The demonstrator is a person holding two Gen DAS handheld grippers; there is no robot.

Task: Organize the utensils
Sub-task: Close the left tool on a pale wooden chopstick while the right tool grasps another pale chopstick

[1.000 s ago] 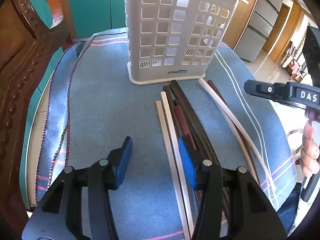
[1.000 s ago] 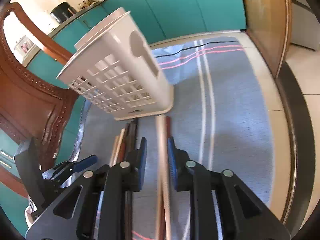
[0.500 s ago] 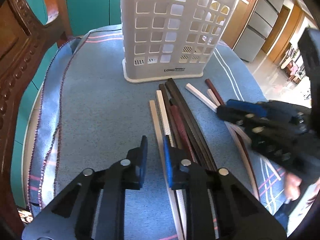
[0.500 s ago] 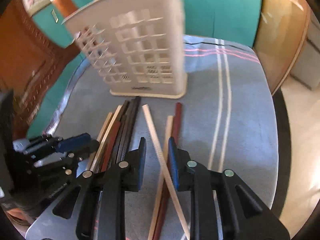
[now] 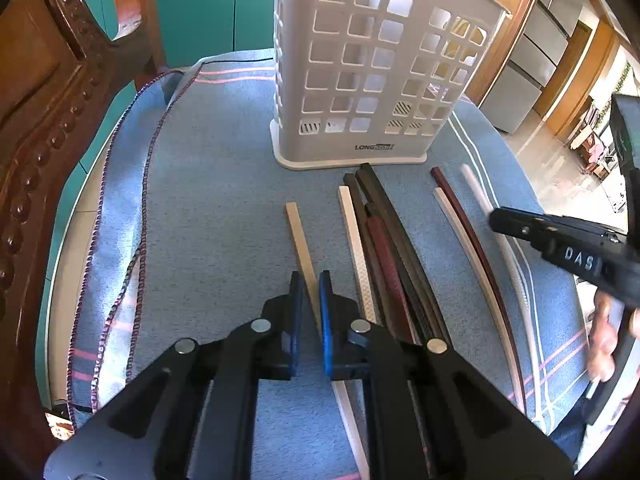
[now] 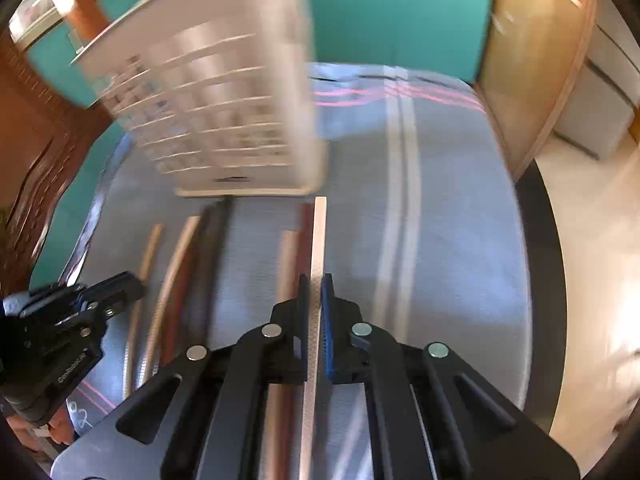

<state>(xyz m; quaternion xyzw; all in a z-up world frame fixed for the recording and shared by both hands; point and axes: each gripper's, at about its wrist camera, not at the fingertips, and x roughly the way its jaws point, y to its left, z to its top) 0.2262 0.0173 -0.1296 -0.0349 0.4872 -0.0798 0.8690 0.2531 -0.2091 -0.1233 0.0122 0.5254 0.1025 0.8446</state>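
A white slotted utensil holder point(image 5: 372, 68) stands upright at the back of the blue cloth; it also shows, blurred, in the right wrist view point(image 6: 216, 108). Several chopsticks lie in front of it: dark and red ones point(image 5: 384, 232), a pale one beside them point(image 5: 356, 240). My left gripper point(image 5: 311, 284) is shut on a beige chopstick point(image 5: 298, 236) that points toward the holder. My right gripper point(image 6: 315, 284) is shut on a white chopstick point(image 6: 319, 232); in the left wrist view this gripper point(image 5: 496, 216) is at the right.
A carved wooden chair point(image 5: 44, 92) stands at the left of the round table. The blue striped cloth point(image 5: 208, 184) covers the table top. Teal cabinets point(image 5: 212, 0) are behind. A red and a pale chopstick point(image 5: 468, 224) lie at the right.
My left gripper has shut on the beige chopstick and pulled it left, apart from the pile. My right gripper has swung its white chopstick round so that it points toward the holder.
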